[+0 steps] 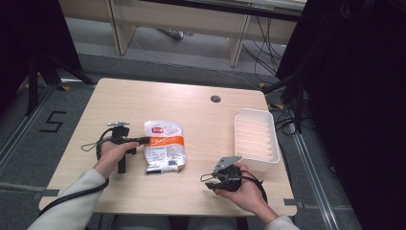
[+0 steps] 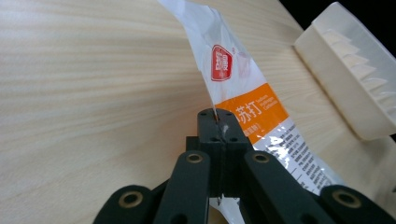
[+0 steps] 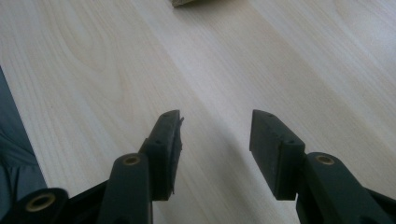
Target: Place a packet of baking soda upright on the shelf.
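A white snack packet (image 1: 163, 145) with an orange band lies flat near the middle of the wooden table (image 1: 191, 103). My left gripper (image 1: 142, 140) reaches it from the left and is shut on its left edge. In the left gripper view the two black jaws meet at my left gripper (image 2: 216, 117), pinching the thin edge of the packet (image 2: 243, 93). My right gripper (image 1: 210, 178) rests in the hand near the table's front right. In its own view my right gripper (image 3: 215, 133) stands open over bare wood, nothing between the jaws.
A white ribbed plastic tray (image 1: 256, 138) sits at the table's right side, also seen as the tray (image 2: 348, 79) beyond the packet. A small round hole (image 1: 215, 98) marks the far part of the tabletop. Cables and desk legs lie behind the table.
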Motion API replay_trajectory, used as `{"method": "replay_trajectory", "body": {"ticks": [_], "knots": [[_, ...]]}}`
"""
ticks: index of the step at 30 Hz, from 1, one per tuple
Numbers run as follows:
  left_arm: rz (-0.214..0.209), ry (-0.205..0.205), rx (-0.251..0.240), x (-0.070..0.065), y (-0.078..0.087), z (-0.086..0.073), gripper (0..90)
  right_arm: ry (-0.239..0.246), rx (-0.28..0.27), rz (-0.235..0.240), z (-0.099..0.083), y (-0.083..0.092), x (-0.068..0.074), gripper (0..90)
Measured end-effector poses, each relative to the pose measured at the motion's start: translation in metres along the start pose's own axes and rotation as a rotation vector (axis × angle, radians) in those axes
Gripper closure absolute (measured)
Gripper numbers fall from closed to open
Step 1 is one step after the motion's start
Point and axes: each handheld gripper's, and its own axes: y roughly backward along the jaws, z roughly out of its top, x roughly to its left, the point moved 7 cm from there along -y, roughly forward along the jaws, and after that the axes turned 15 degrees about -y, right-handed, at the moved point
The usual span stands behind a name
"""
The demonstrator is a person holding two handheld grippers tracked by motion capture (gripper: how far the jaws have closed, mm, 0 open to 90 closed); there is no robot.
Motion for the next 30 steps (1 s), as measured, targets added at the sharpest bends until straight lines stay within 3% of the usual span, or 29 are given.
{"method": "replay_trajectory", "body": {"ticks": [1, 2, 3, 4, 5, 7, 9, 12, 14, 15, 19, 21, 22, 23, 26, 28, 30], "knots": [[-0.012, -0.009, -0.002, -0.002, 0.002, 0.002, 89.6, -0.009, -0.035, 0.001, 0.001, -0.002, 0.0, 54.0], [-0.017, -0.015, -0.025, -0.004, 0.003, 0.005, 89.6, -0.019, -0.018, 0.005, 0.0, -0.001, 0.001, 53.9], [-0.027, -0.032, -0.02, -0.005, 0.006, 0.006, 89.6, -0.006, -0.024, -0.001, 0.001, -0.001, 0.0, 54.0], [-0.034, -0.016, -0.051, -0.009, 0.006, 0.009, 89.7, -0.003, -0.041, -0.003, 0.003, -0.001, -0.001, 54.5], [-0.047, -0.036, -0.05, -0.011, 0.01, 0.01, 89.6, -0.005, -0.049, 0.004, 0.004, 0.001, 0.0, 55.5], [-0.061, -0.023, -0.08, -0.018, 0.014, 0.014, 89.7, 0.025, -0.093, -0.011, 0.01, 0.006, -0.003, 55.5], [-0.084, -0.048, -0.099, -0.024, 0.021, 0.017, 89.7, 0.027, -0.103, -0.013, 0.015, 0.012, -0.003, 54.7], [-0.107, -0.054, -0.138, -0.036, 0.029, 0.023, 89.7, 0.037, -0.117, -0.017, 0.024, 0.018, -0.005, 53.4], [-0.127, -0.072, -0.146, -0.041, 0.032, 0.024, 89.7, 0.055, -0.11, -0.019, 0.029, 0.022, -0.005, 51.7], [-0.154, -0.103, -0.16, -0.05, 0.037, 0.025, 89.7, 0.065, -0.098, -0.012, 0.031, 0.024, -0.004, 51.4], [-0.19, -0.136, -0.181, -0.065, 0.049, 0.023, 89.7, 0.093, -0.127, -0.017, 0.046, 0.034, -0.005, 49.5], [-0.201, -0.152, -0.187, -0.07, 0.054, 0.022, 89.7, 0.121, -0.132, 0.001, 0.055, 0.04, -0.005, 47.7], [-0.203, -0.156, -0.191, -0.073, 0.056, 0.021, 89.7, 0.112, -0.138, -0.01, 0.06, 0.044, -0.005, 46.9], [-0.207, -0.164, -0.192, -0.075, 0.058, 0.02, 89.7, 0.145, -0.14, -0.009, 0.065, 0.047, -0.005, 46.3], [-0.22, -0.178, -0.198, -0.081, 0.063, 0.018, 89.7, 0.113, -0.124, -0.01, 0.078, 0.058, -0.001, 44.5], [-0.232, -0.192, -0.201, -0.084, 0.064, 0.018, 89.7, 0.155, -0.103, -0.002, 0.088, 0.063, 0.001, 44.4], [-0.237, -0.196, -0.203, -0.086, 0.065, 0.018, 89.7, 0.159, -0.092, -0.012, 0.092, 0.066, 0.002, 43.9]]}}
